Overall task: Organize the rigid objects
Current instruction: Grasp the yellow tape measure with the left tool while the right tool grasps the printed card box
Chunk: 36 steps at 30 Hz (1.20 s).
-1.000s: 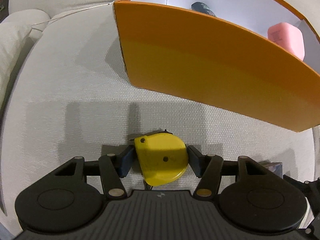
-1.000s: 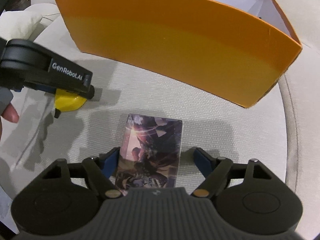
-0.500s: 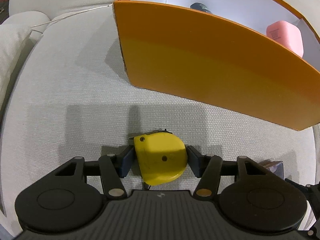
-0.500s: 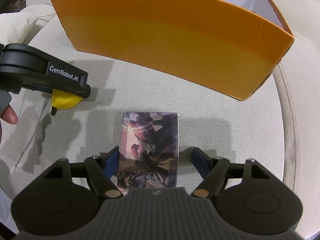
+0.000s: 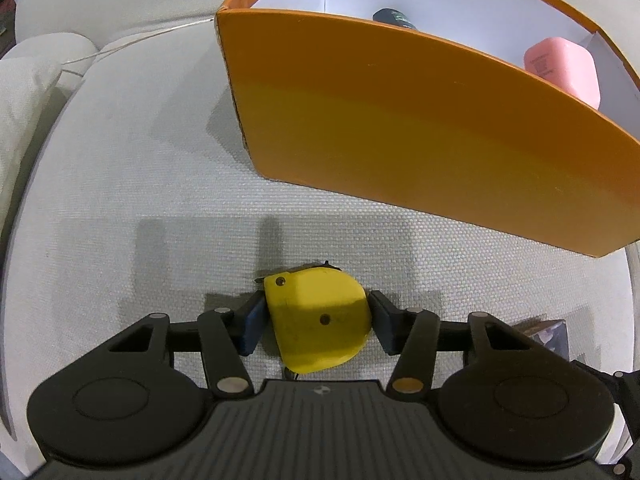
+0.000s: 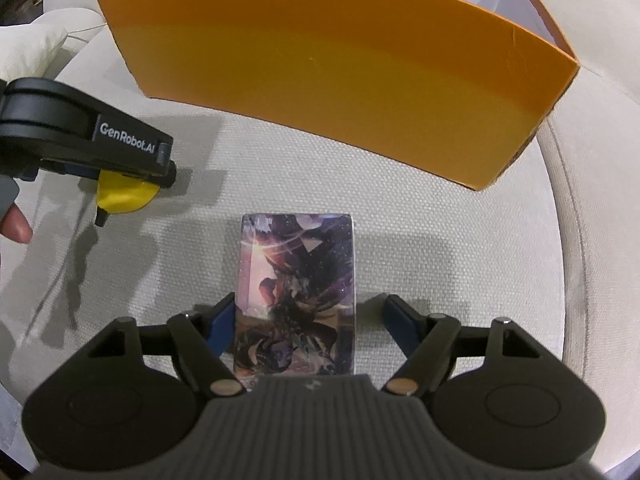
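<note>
My left gripper (image 5: 316,320) is shut on a yellow tape measure (image 5: 318,320), both pads pressed on its sides, just above the sofa cushion; it also shows in the right wrist view (image 6: 124,196). My right gripper (image 6: 308,320) is open around a dark illustrated card box (image 6: 296,292); the left pad touches it, the right pad stands apart. The box corner shows in the left wrist view (image 5: 548,330). The orange box (image 5: 420,128) stands ahead of both grippers, also in the right wrist view (image 6: 328,80).
Inside the orange box are a pink case (image 5: 560,68) and a dark object (image 5: 394,18). Everything rests on a light grey sofa cushion (image 5: 160,184). A cushion (image 6: 36,44) lies at the left. The person's finger (image 6: 16,224) shows at the left edge.
The left gripper has lifted the tape measure slightly and moved a little back from the orange box. The right gripper has edged toward the orange box, still open around the card box.
</note>
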Each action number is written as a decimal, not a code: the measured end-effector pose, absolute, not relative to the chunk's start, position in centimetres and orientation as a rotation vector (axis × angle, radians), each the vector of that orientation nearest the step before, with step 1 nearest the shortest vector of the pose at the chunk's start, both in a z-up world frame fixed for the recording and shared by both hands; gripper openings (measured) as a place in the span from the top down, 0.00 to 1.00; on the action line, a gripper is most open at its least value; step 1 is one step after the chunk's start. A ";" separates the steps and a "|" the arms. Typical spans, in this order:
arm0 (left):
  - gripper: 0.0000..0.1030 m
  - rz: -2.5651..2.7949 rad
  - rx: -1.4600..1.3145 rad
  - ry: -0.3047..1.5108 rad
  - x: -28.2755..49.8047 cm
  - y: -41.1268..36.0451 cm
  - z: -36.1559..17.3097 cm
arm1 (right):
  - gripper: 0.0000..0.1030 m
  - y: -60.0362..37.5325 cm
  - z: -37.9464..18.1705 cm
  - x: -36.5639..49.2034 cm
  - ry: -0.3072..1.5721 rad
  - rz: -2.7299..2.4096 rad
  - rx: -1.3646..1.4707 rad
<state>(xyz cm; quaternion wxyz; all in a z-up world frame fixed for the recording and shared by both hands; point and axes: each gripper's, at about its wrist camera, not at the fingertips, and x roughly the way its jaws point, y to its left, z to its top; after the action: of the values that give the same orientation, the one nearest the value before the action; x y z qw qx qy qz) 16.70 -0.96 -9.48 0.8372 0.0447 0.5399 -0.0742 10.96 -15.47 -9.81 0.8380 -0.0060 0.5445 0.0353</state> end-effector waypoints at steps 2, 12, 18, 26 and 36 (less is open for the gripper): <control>0.40 -0.158 0.101 1.139 16.5 -1.1 -9.4 | 0.24 -15.4 -9.9 11.0 1.151 0.075 -0.016; 0.40 -0.160 0.112 1.132 16.1 -1.2 -9.3 | 0.42 -15.1 -9.8 10.8 1.138 0.103 0.002; 0.40 -0.159 0.120 1.128 15.9 -1.4 -9.1 | 0.42 -15.3 -9.9 10.9 1.137 0.110 0.014; 0.40 -0.159 0.122 1.131 15.9 -1.3 -8.8 | 0.42 -17.2 -9.9 10.8 1.134 0.121 0.074; 0.40 -0.163 0.113 1.123 15.5 -1.1 -8.4 | 0.42 -19.0 -9.7 10.5 1.128 0.117 0.108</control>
<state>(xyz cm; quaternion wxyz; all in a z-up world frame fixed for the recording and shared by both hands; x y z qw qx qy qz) 15.52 -1.09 -8.40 0.8418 0.0535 0.5315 -0.0770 10.52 -19.02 -9.75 0.8421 0.0510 0.5341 0.0552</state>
